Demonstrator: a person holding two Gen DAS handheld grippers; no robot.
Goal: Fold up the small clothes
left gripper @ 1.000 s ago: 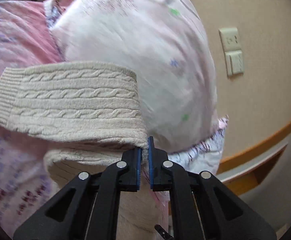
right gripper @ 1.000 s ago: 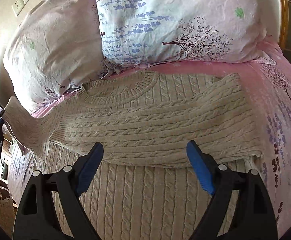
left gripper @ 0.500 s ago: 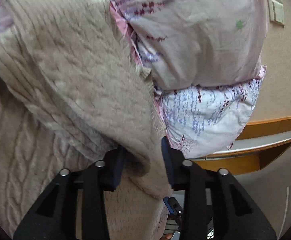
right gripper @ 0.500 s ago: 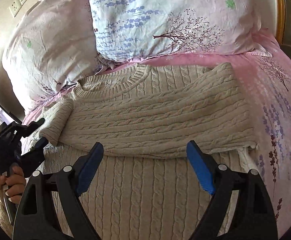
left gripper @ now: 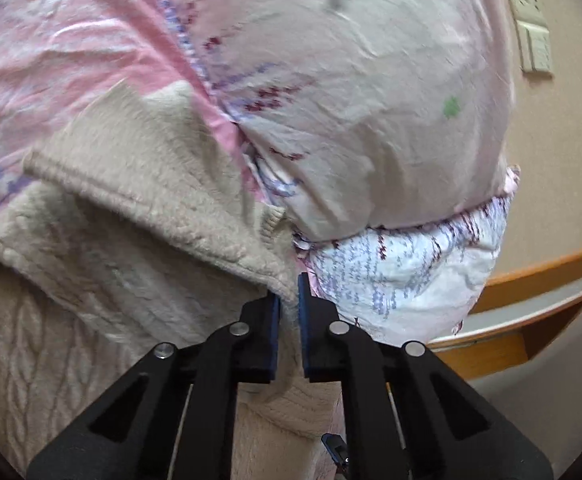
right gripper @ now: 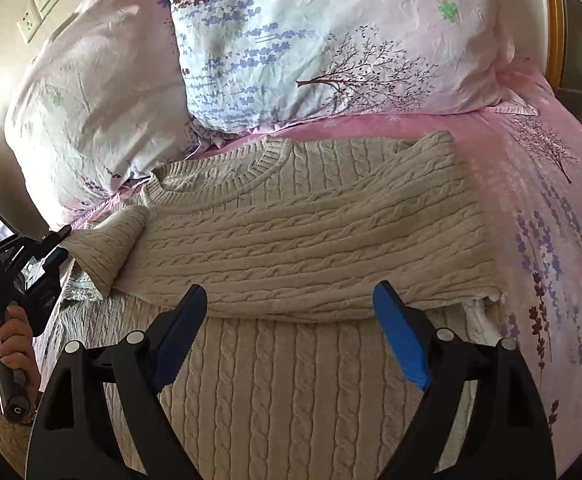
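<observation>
My left hand-held gripper [left gripper: 289,300] pinches the cable-knit sweater's [right gripper: 311,232] sleeve [left gripper: 195,216] between nearly closed pads. My right hand-held gripper [right gripper: 291,332] hangs wide open, the sweater spread just ahead on the bed [right gripper: 551,200].

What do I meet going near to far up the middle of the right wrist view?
Right gripper → sweater body → folded-over sleeve → ribbed collar → pink bedsheet → floral pillow.

One cable-knit sweater [right gripper: 311,248], two floral pillows [right gripper: 331,40], two grippers [right gripper: 291,340], two wall plates [left gripper: 529,24].
</observation>
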